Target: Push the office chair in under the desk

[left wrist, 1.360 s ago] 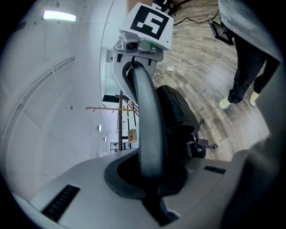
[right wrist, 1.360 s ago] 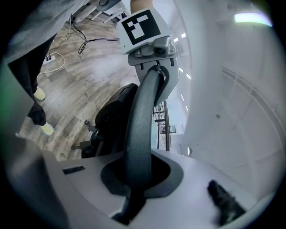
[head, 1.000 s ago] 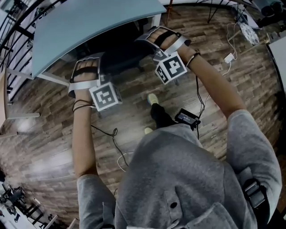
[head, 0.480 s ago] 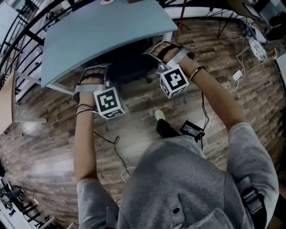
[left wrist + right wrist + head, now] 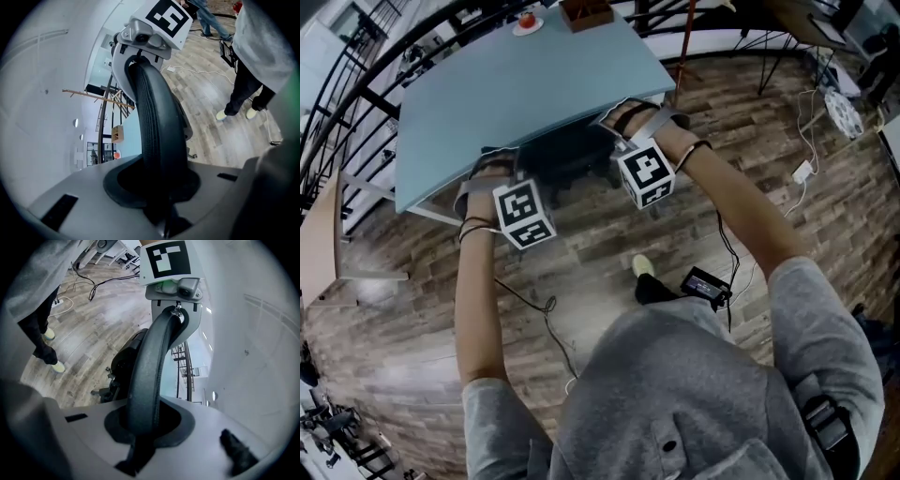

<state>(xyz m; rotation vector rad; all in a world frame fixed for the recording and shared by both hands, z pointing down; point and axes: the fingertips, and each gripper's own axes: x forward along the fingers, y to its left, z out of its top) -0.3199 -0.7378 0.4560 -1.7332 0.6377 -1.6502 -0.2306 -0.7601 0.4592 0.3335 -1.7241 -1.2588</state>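
Observation:
The black office chair sits mostly under the pale blue desk; only part of its back and base shows. My left gripper and right gripper are both at the top of the chair's back, at the desk's near edge. In the left gripper view the black ribbed back rim runs between the left gripper's jaws. Those jaws have just been opening and stand loose around the rim. The right gripper is shut on the same rim.
A brown box and a small red thing stand at the desk's far edge. On the wood floor lie cables, a black power brick and a white power strip. The person's foot is behind the chair. Black railings run at left.
Both grippers have moved toward the desk with the chair's back. The chair has slid further under the desktop and less of it shows.

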